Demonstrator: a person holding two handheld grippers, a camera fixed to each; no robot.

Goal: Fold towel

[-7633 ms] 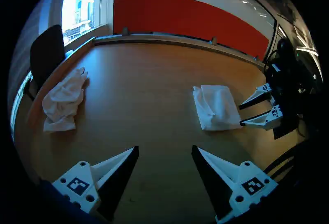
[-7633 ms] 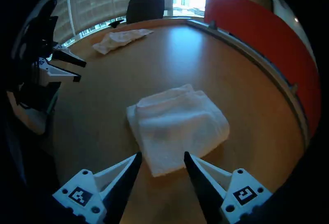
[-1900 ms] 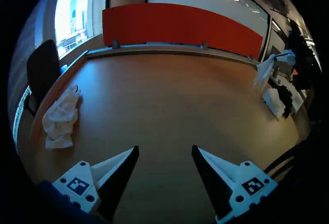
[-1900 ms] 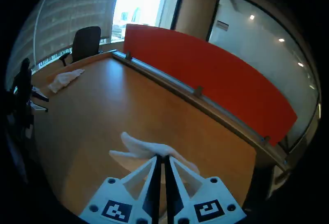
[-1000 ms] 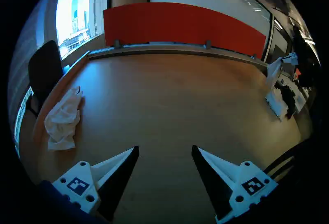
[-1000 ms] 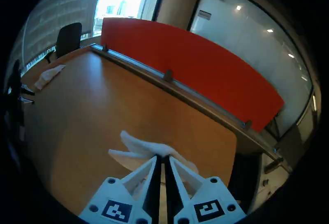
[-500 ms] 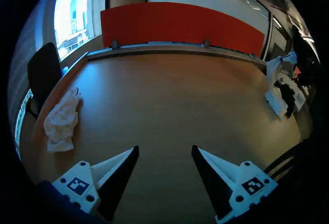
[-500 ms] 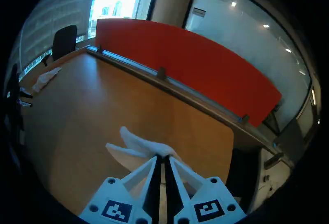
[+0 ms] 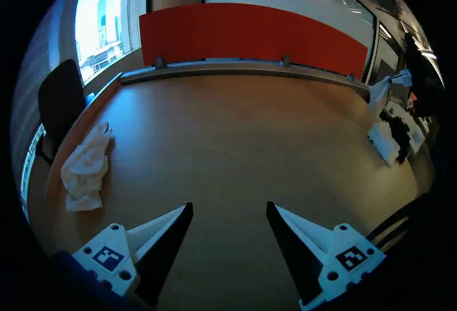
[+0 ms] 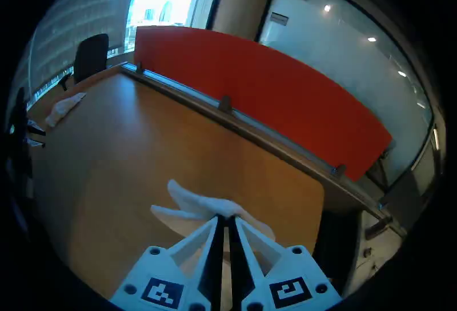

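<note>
- White cloth towel [image 10: 197, 203] hangs above the brown wooden table [image 10: 125, 151], a bunched edge clenched in the right gripper [image 10: 228, 222].
- Likely step: carrying it aside (a judgement); next, lower it and let go.
- Left gripper [image 9: 228, 219] gapes, released, holding nothing; a crumpled white second towel [image 9: 84, 168] lies by the table's edge.
- How the held towel hangs is hidden beneath the fingers.

Daylight pouring in, edges bending.
The window [image 9: 105, 28] is blowing out white, laying a pale sheen on the desk [image 9: 240, 122]; ceiling spots [image 10: 327, 8] are glowing faintly, the left claw [image 9: 228, 204] is sitting in shadow, and the fisheye is bowing the red partition [image 10: 257, 82].
</note>
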